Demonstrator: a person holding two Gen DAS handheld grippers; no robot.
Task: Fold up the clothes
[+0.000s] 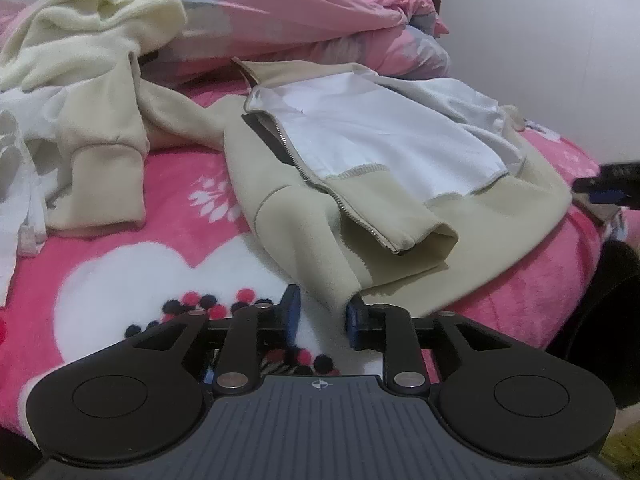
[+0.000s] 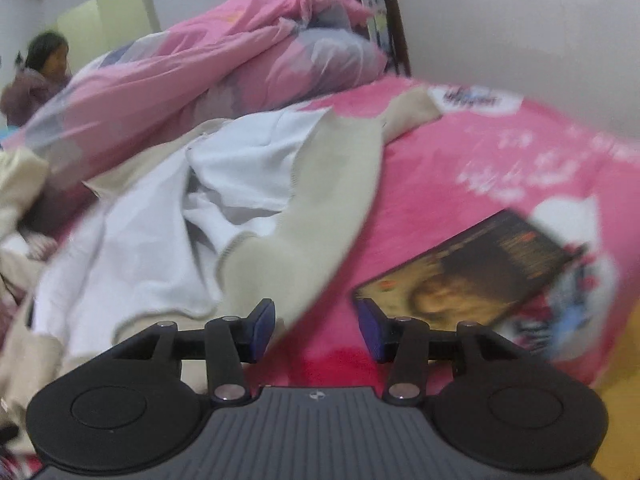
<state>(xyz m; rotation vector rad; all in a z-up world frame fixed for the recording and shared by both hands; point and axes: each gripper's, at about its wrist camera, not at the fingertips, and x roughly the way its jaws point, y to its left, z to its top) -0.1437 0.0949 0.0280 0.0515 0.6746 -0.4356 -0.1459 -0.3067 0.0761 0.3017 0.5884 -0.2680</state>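
A beige zip jacket (image 1: pixel 320 216) with white lining (image 1: pixel 380 136) lies spread open on the pink blanket (image 1: pixel 168 200). Its sleeve (image 1: pixel 104 184) is bent off to the left. My left gripper (image 1: pixel 322 316) is open at the jacket's near hem corner, which reaches down to just beside the right finger. My right gripper (image 2: pixel 316 328) is open over the blanket, its left finger (image 2: pixel 264 326) at the jacket's (image 2: pixel 304 208) right edge. The right gripper (image 1: pixel 608 184) also shows at the far right of the left wrist view, by the jacket's right side.
A cream fleece garment (image 1: pixel 80 32) and a white cloth (image 1: pixel 12 184) lie at the left. A bunched pink quilt (image 1: pixel 300 12) fills the back of the bed. A dark book (image 2: pixel 472 276) lies on the blanket right of the jacket. A person (image 2: pixel 40 76) stands far back left.
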